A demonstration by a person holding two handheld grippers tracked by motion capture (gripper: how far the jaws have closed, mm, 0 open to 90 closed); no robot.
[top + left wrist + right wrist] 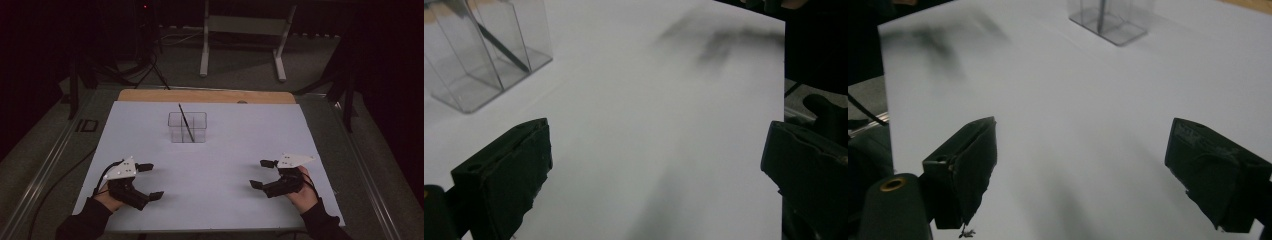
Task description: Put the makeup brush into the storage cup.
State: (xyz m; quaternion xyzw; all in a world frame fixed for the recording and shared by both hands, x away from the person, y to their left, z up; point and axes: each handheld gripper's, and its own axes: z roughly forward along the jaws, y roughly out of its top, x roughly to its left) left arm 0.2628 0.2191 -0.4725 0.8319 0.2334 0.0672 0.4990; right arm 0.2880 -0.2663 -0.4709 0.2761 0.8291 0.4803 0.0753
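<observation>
Near the top centre of the high view, a clear box [187,127] stands on the white sheet [225,150] with a dark stick [186,121] leaning inside. The left gripper [150,181] at lower left and right gripper [262,174] at lower right are both released, jaws wide apart, well away from it.

Table [150,95], covered by a sheet [215,165] except for a strip along the far edge. On the sheet, toward the far middle: a box [187,127] with inner dividers. In the box: a thin stick [186,122], leaning, top end above the rim toward the far left. Near left of the sheet: left gripper [150,181]. Near right: right gripper [262,173], level with the left and well apart from it. Beyond the table: a stand [245,30] on the floor.
</observation>
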